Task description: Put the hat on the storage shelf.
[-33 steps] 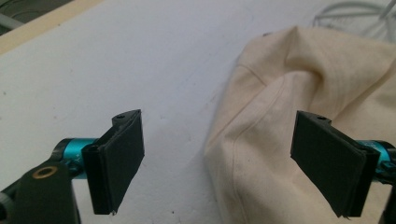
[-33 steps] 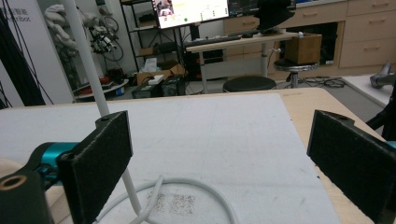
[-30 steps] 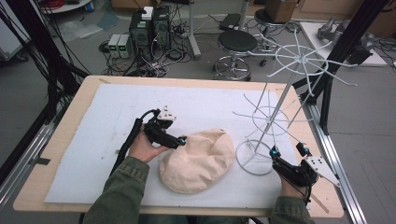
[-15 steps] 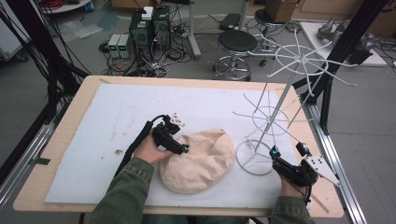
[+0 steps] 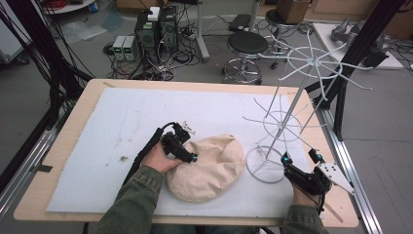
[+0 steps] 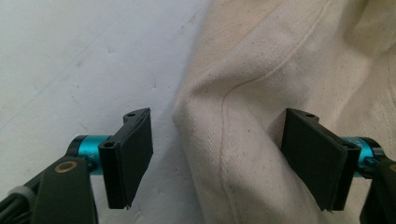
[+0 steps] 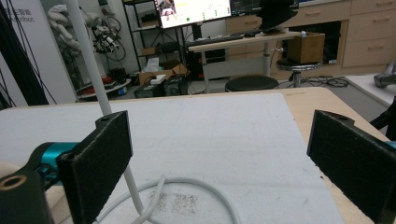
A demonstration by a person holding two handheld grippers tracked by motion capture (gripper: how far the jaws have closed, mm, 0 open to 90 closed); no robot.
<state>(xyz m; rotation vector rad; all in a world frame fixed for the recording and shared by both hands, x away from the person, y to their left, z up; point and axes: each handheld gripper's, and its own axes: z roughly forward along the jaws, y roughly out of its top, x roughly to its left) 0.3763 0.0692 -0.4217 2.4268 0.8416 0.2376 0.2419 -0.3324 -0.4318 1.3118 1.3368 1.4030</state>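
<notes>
Down at the near edge of the table (image 5: pixel 63 146), the left gripper (image 5: pixel 187 157) has its jaws spread wide, straddling a folded rim of the cream cloth hat (image 5: pixel 209 165). In the left gripper view one pad (image 6: pixel 133 156) stands over the white mat (image 6: pixel 84 56) just beside the fold, and the other pad (image 6: pixel 313 158) presses against the cloth on its far side; the jaws have not closed on it. The hat (image 6: pixel 261 93) lies on the mat at the middle of the near edge. Toward the near right corner, the right gripper (image 5: pixel 302 163) is also wide open and holds nothing, its jaws just beside the ring base of the white wire rack (image 5: pixel 287 122), whose pole (image 7: pixel 93 70) rises past one jaw.
</notes>
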